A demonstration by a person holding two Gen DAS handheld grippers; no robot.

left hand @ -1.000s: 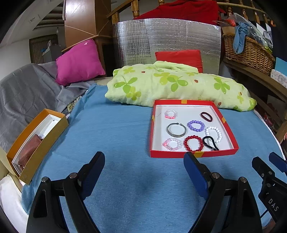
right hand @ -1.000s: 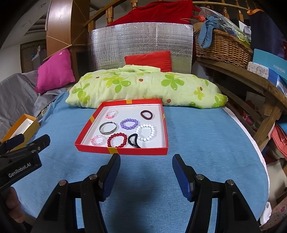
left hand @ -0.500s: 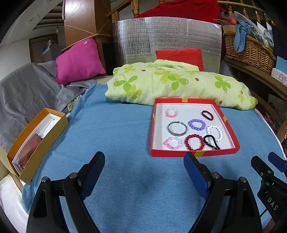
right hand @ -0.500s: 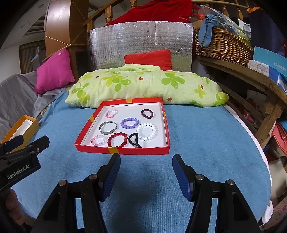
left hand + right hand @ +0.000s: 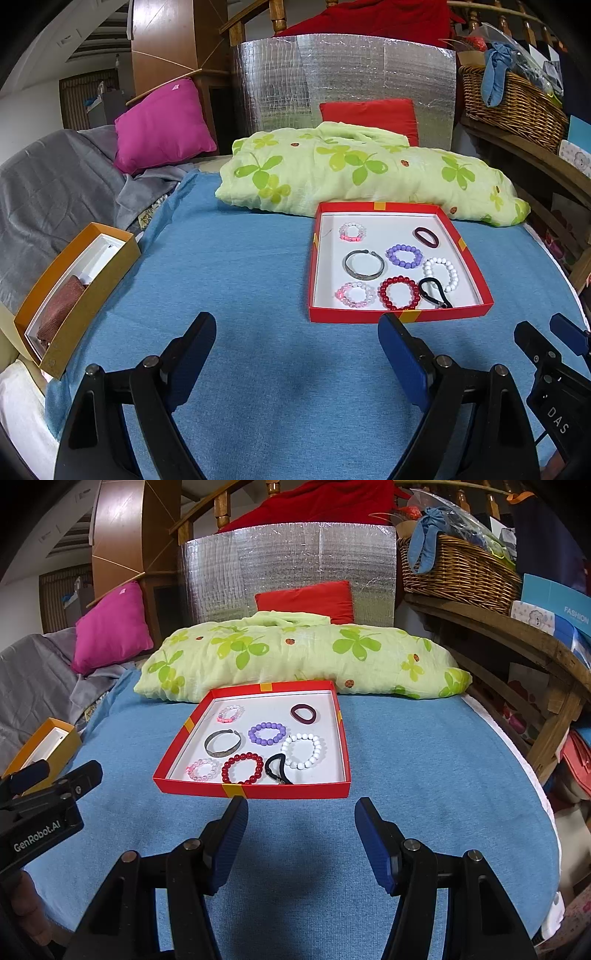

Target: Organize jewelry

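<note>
A red tray (image 5: 399, 316) (image 5: 251, 791) with a white floor lies on the blue cloth and holds several bracelets and hair ties: a red bead bracelet (image 5: 399, 292) (image 5: 242, 768), a silver bangle (image 5: 363, 263) (image 5: 223, 742), a purple bead bracelet (image 5: 404, 255) (image 5: 267, 733), a white bead bracelet (image 5: 441, 274) (image 5: 303, 751), a black hair tie (image 5: 434, 292) (image 5: 277, 768). My left gripper (image 5: 297, 338) is open and empty, short of the tray and to its left. My right gripper (image 5: 301, 819) is open and empty, just in front of the tray.
An orange box (image 5: 79, 291) (image 5: 44, 747) with a brown pouch sits at the cloth's left edge. A green clover-print pillow (image 5: 362, 173) (image 5: 295, 653) lies behind the tray. A wooden shelf with a wicker basket (image 5: 458, 572) stands on the right.
Both grippers have drifted slightly forward toward the tray. Both stay open and empty.
</note>
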